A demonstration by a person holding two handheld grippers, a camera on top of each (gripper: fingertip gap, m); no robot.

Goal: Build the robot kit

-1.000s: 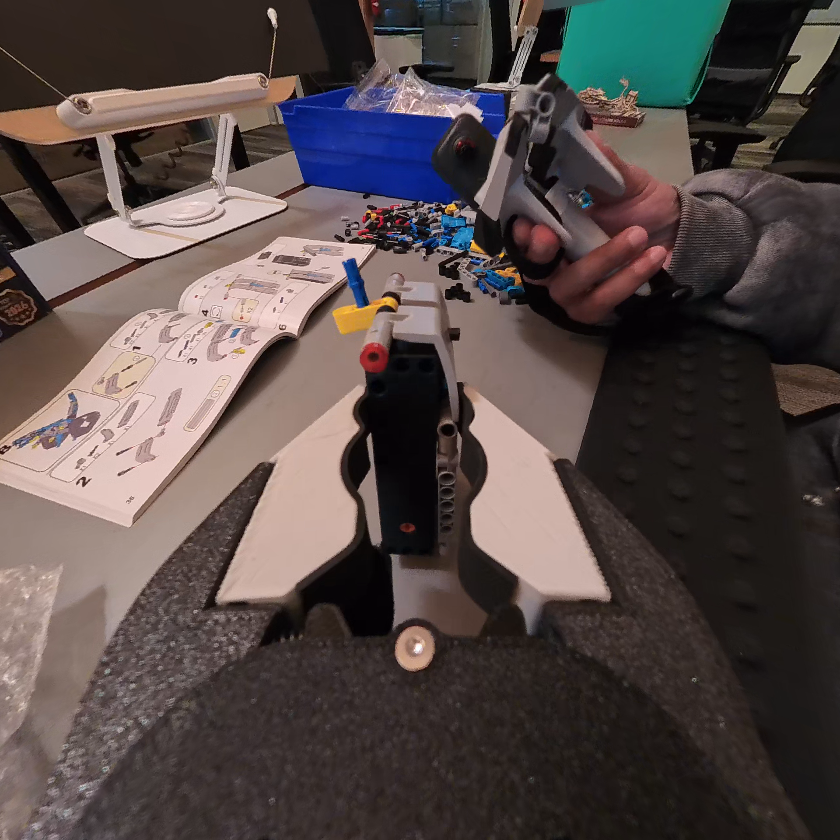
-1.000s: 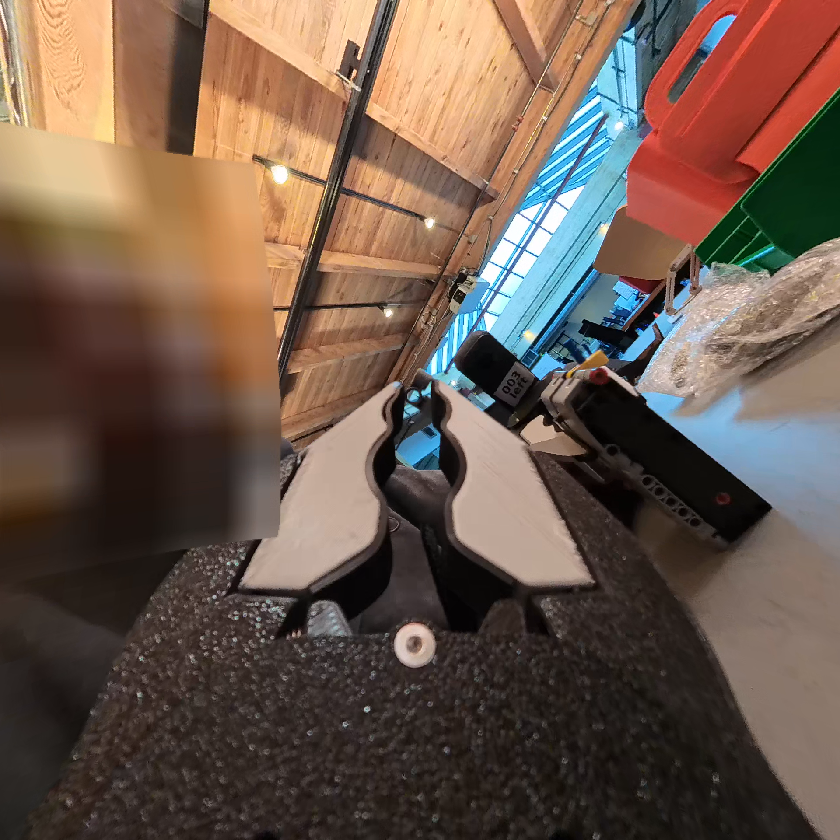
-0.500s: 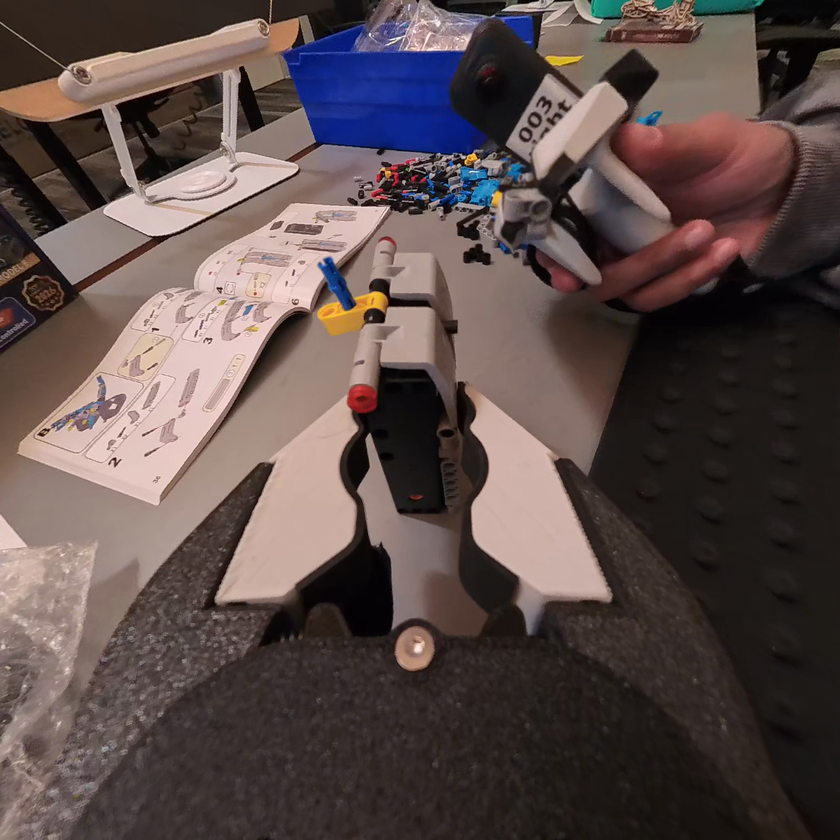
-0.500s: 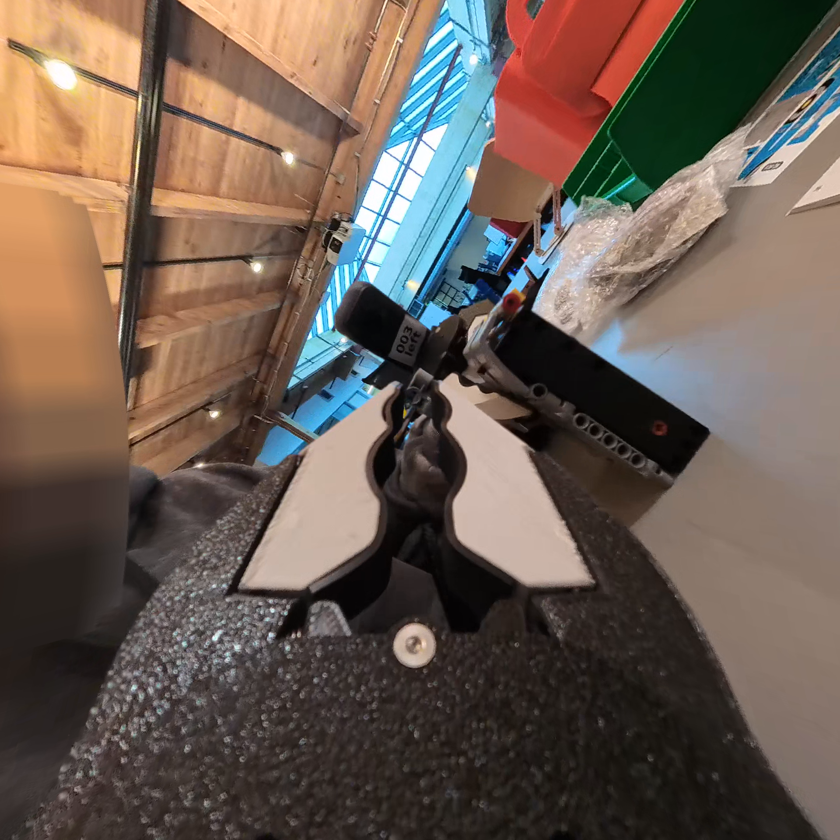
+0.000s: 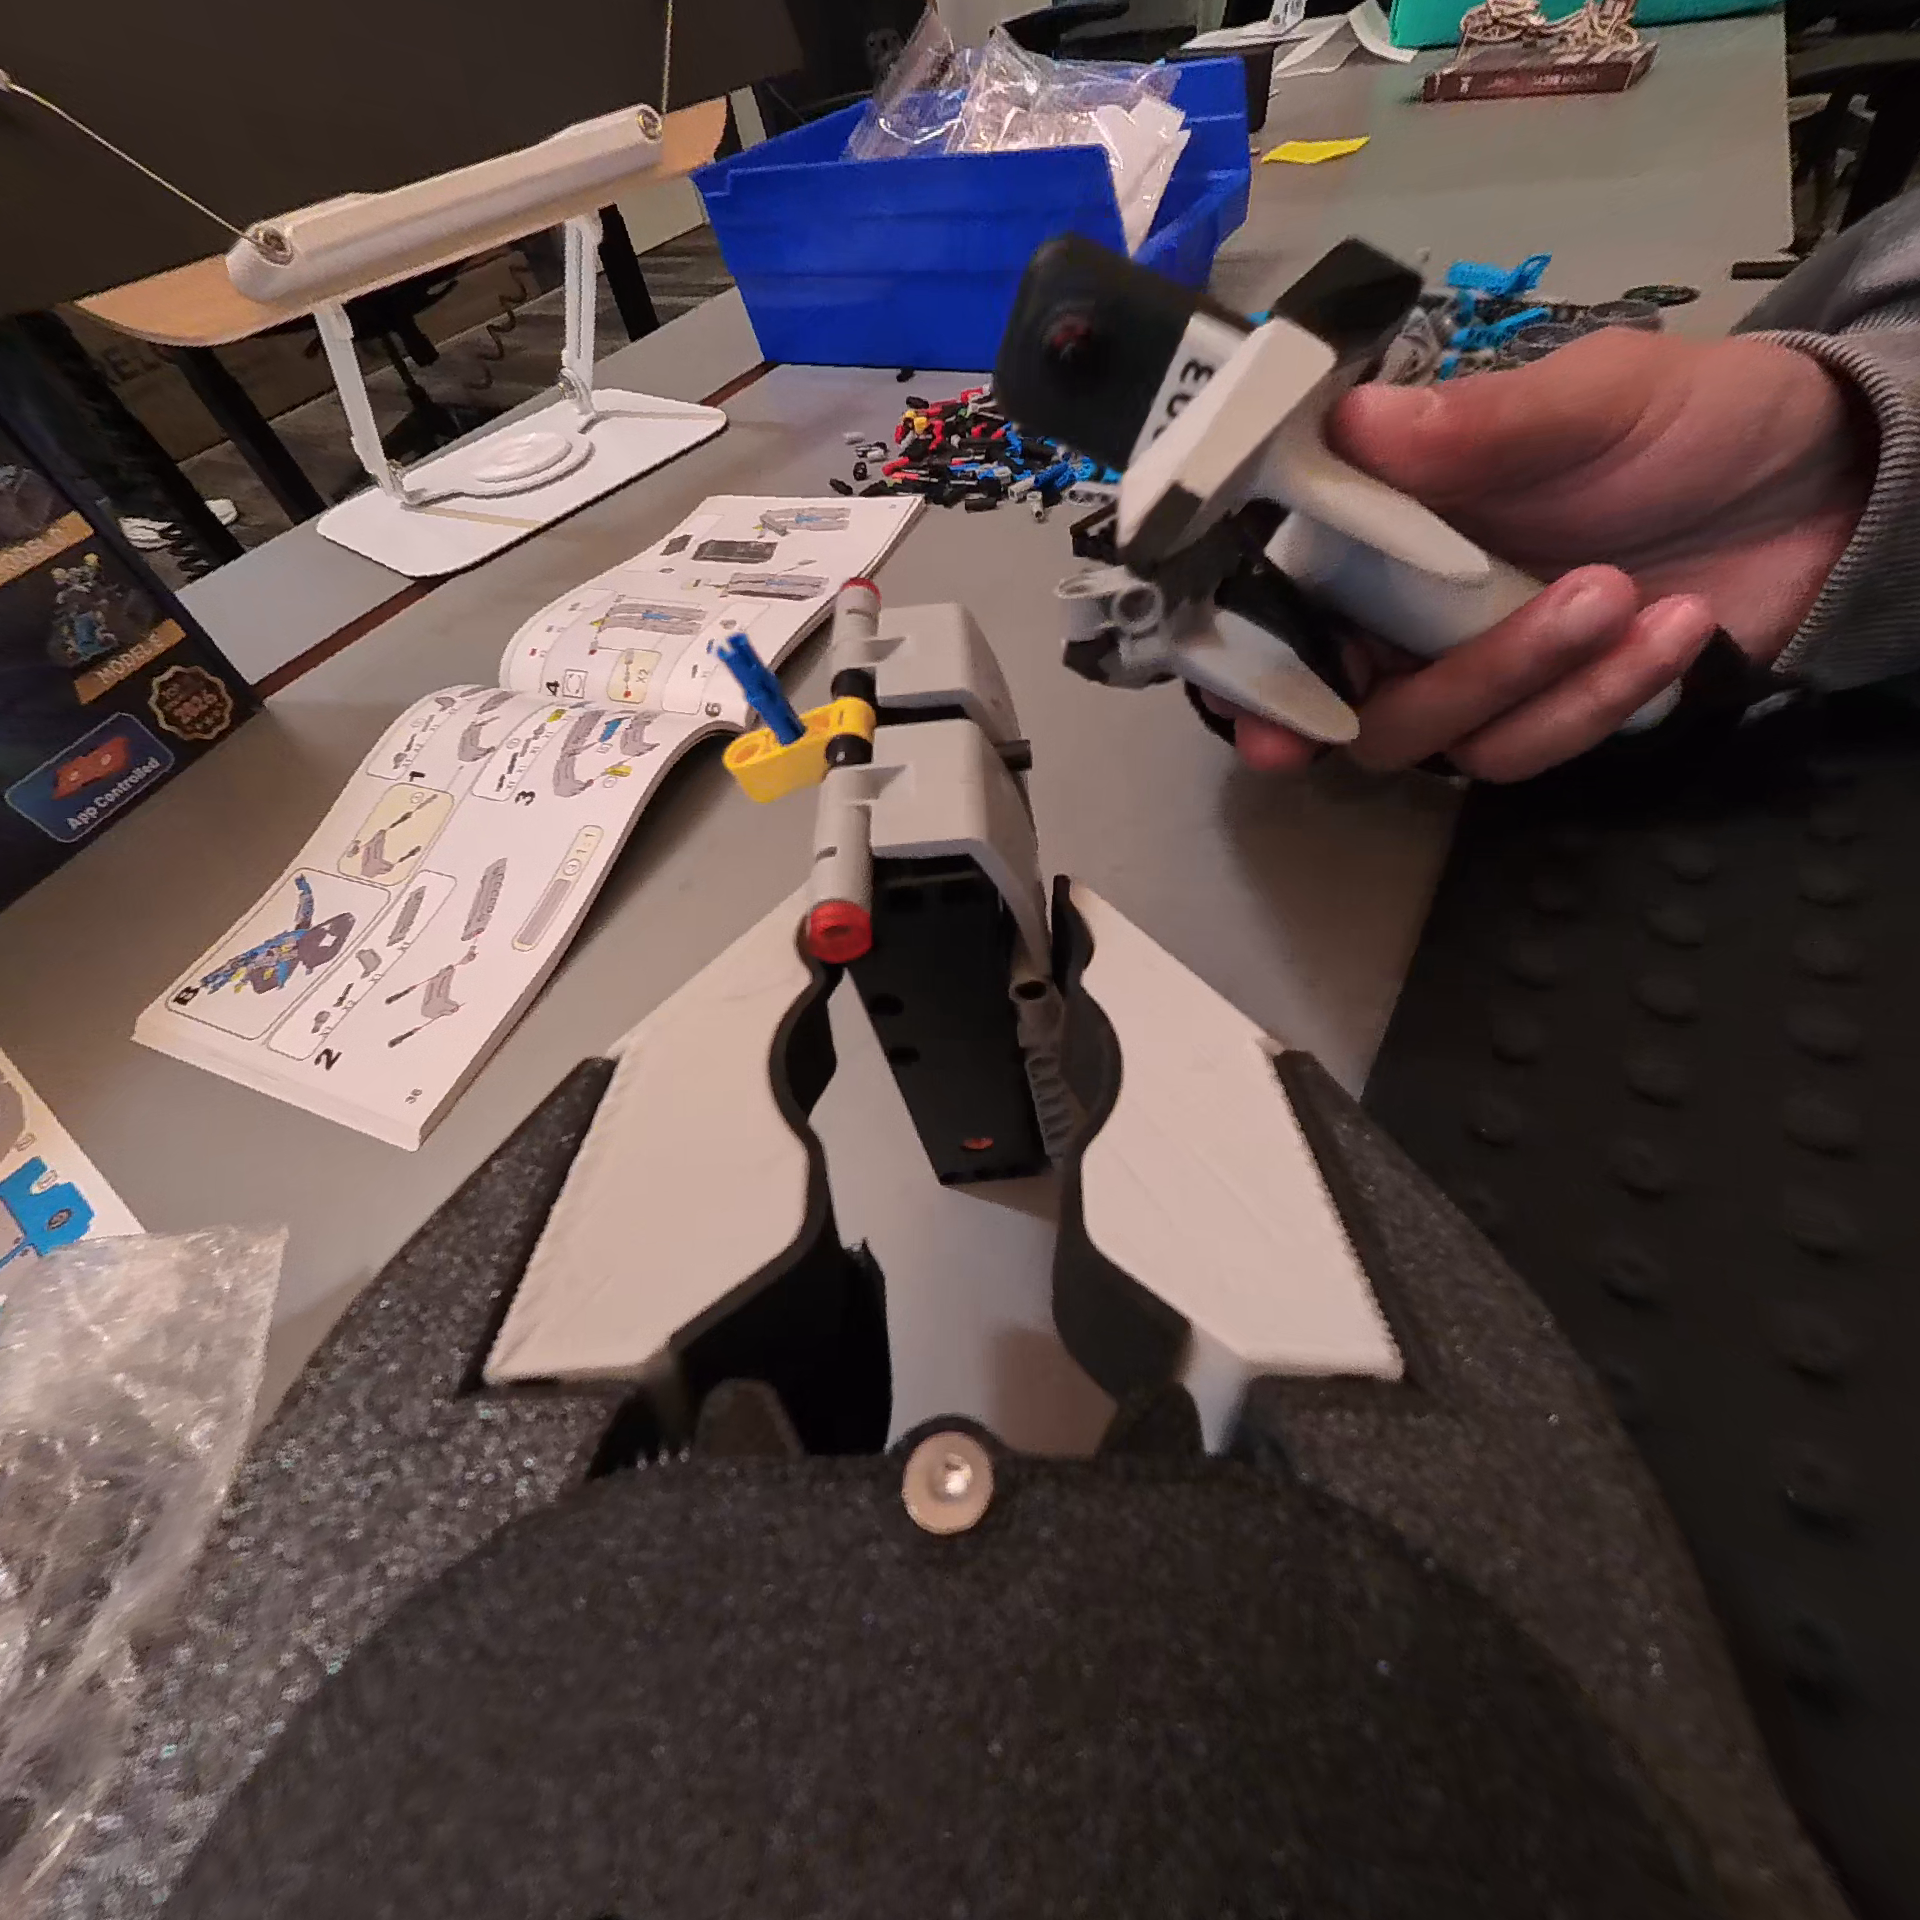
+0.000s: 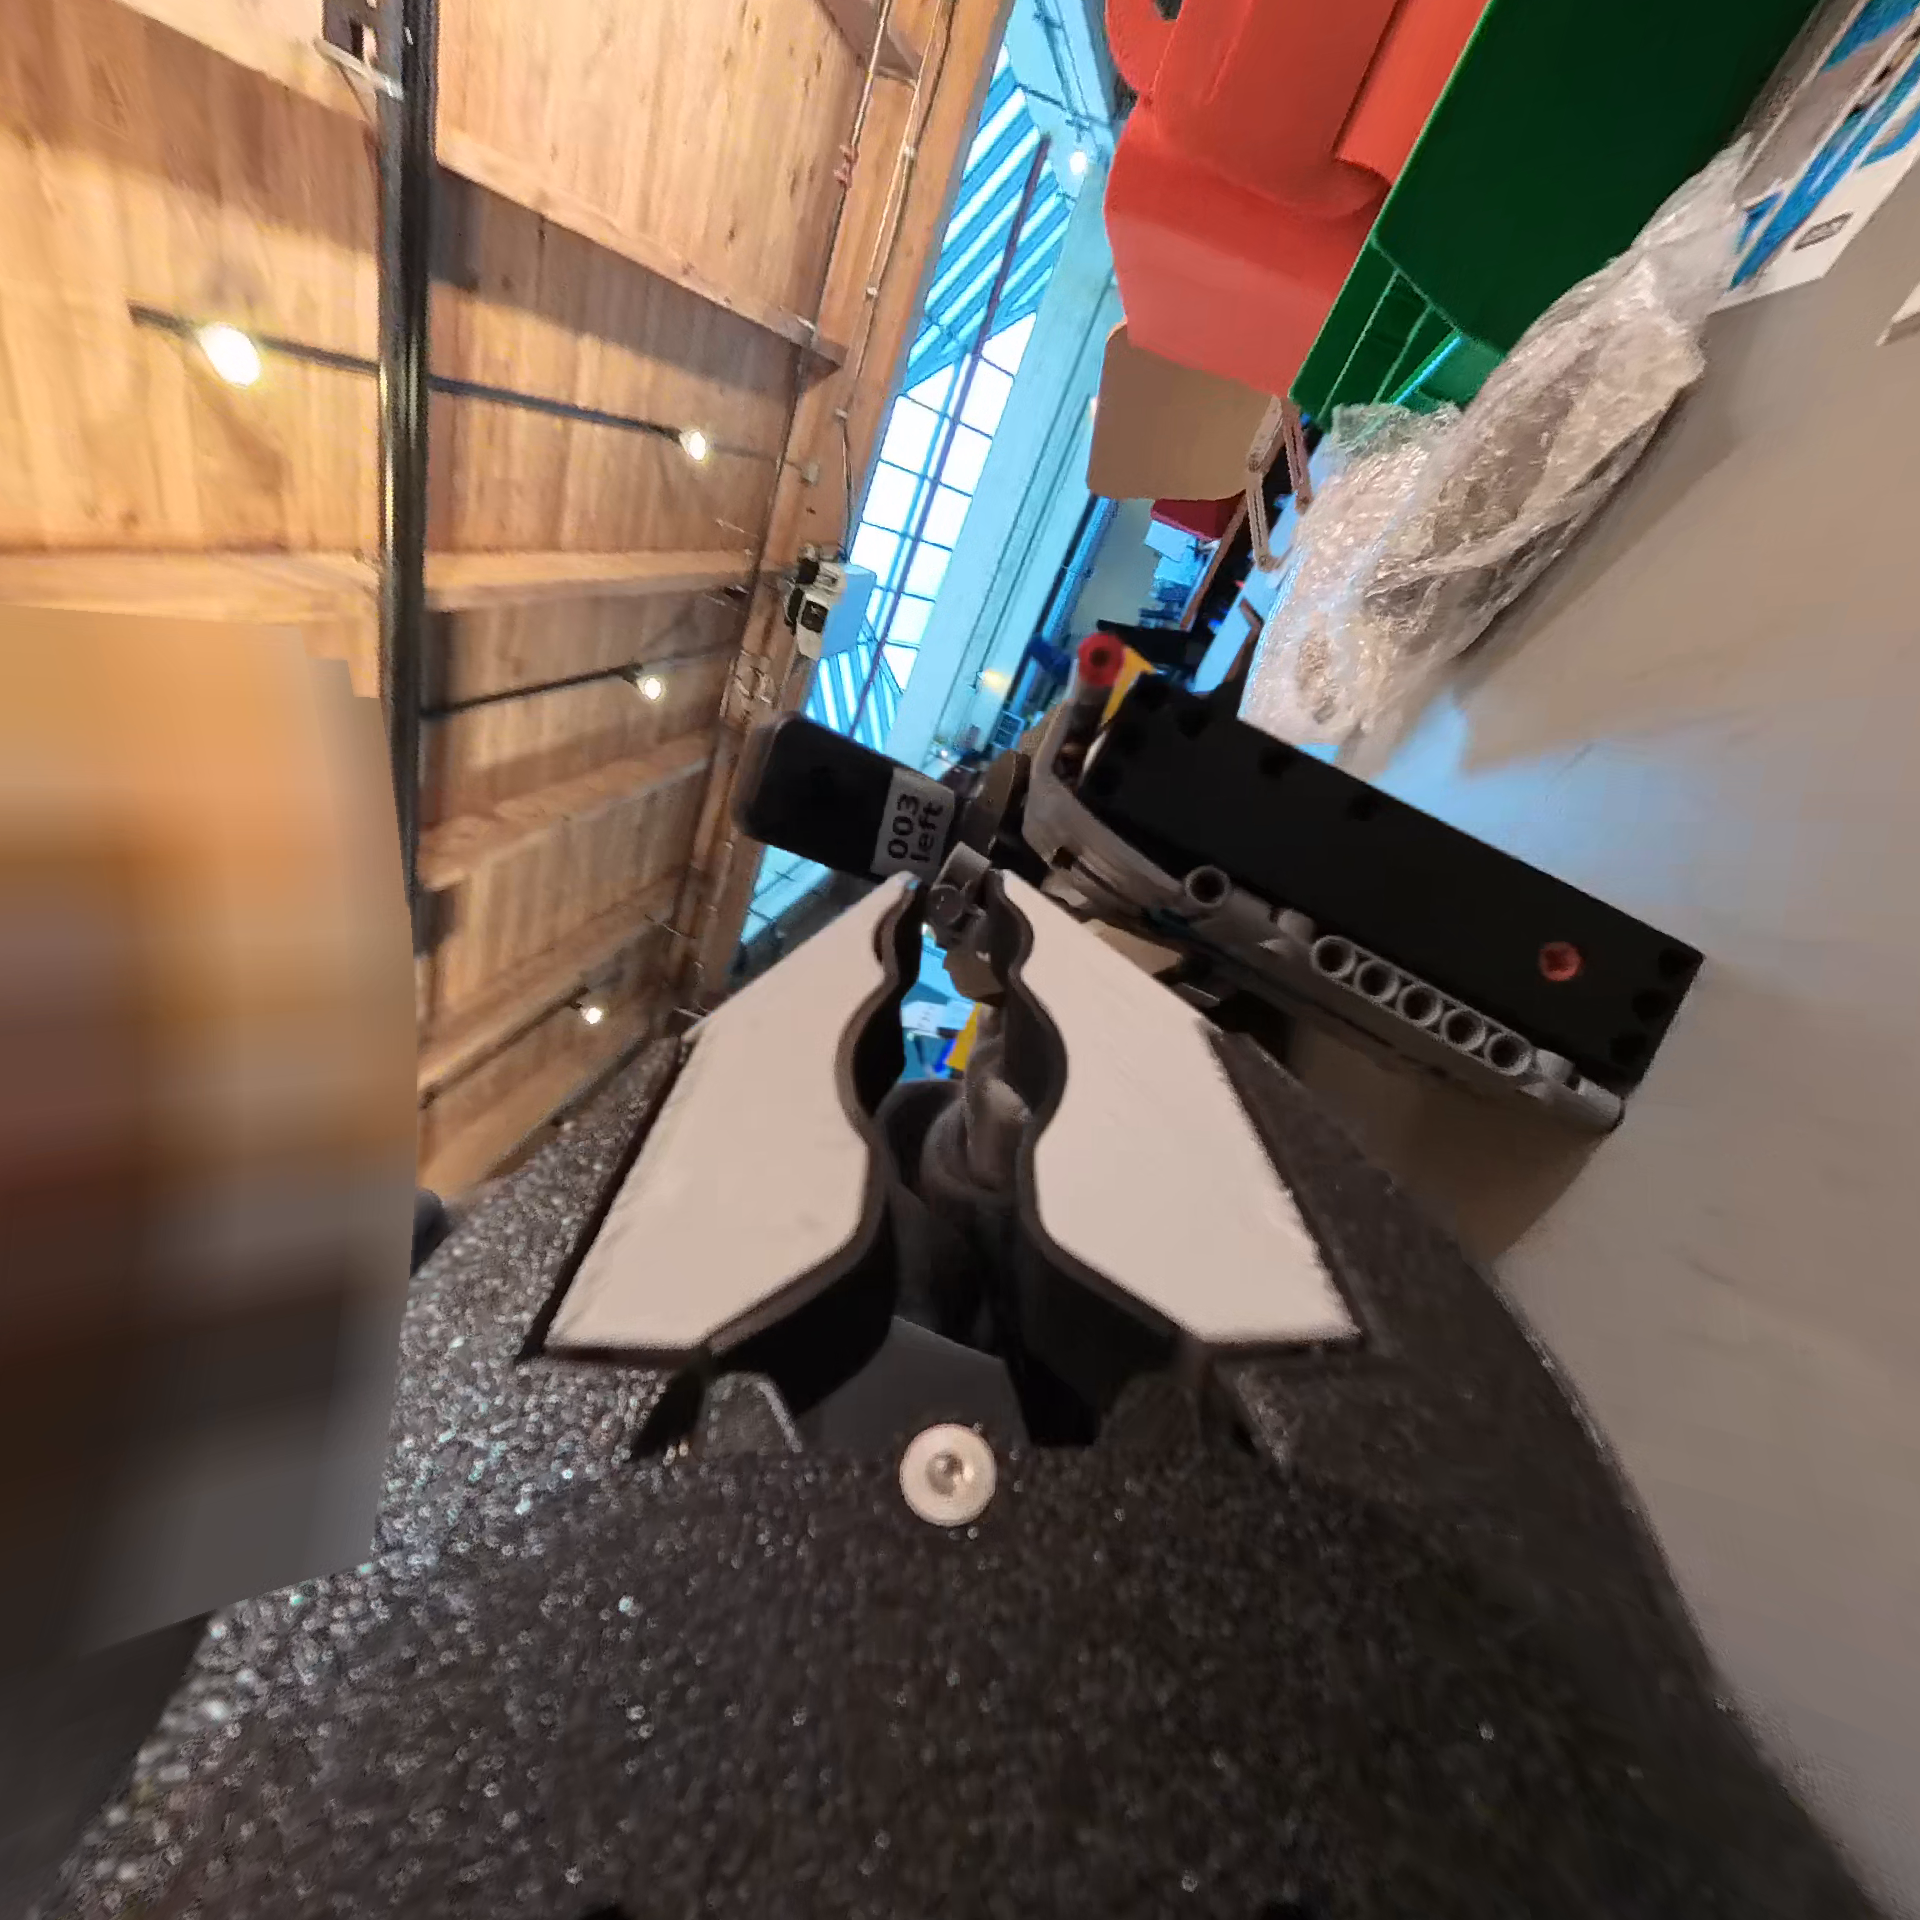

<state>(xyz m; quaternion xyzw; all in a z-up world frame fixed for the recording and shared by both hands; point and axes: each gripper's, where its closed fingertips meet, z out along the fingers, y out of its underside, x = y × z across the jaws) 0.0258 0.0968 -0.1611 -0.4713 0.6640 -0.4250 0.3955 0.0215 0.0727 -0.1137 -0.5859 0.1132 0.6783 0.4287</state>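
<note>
My left gripper (image 5: 940, 935) is shut on a black and grey brick assembly (image 5: 956, 1039) and holds it by its near end over the grey table (image 5: 1195, 831). A red-capped axle, a yellow connector (image 5: 790, 748) and a blue pin stick out on the assembly's left side. My right gripper (image 5: 1117, 623), held in a hand, hovers just right of the assembly's far end, tips towards it. In the right wrist view it (image 6: 951, 894) is shut on a small grey piece (image 6: 961, 920), close to the assembly (image 6: 1351, 883).
An open instruction booklet (image 5: 520, 790) lies to the left, with a white desk lamp (image 5: 499, 312) and a dark box (image 5: 83, 665) beyond. A blue bin (image 5: 935, 249) and loose small pieces (image 5: 966, 457) are at the back. A black studded mat (image 5: 1662, 1039) is on the right, a plastic bag (image 5: 94, 1455) at near left. The grippers' ends are close to 6 cm from one another.
My right gripper has tipped from pointing up to pointing at the assembly and has come closer to it. The left gripper has kept its hold, with the assembly now farther out from its fingers.
</note>
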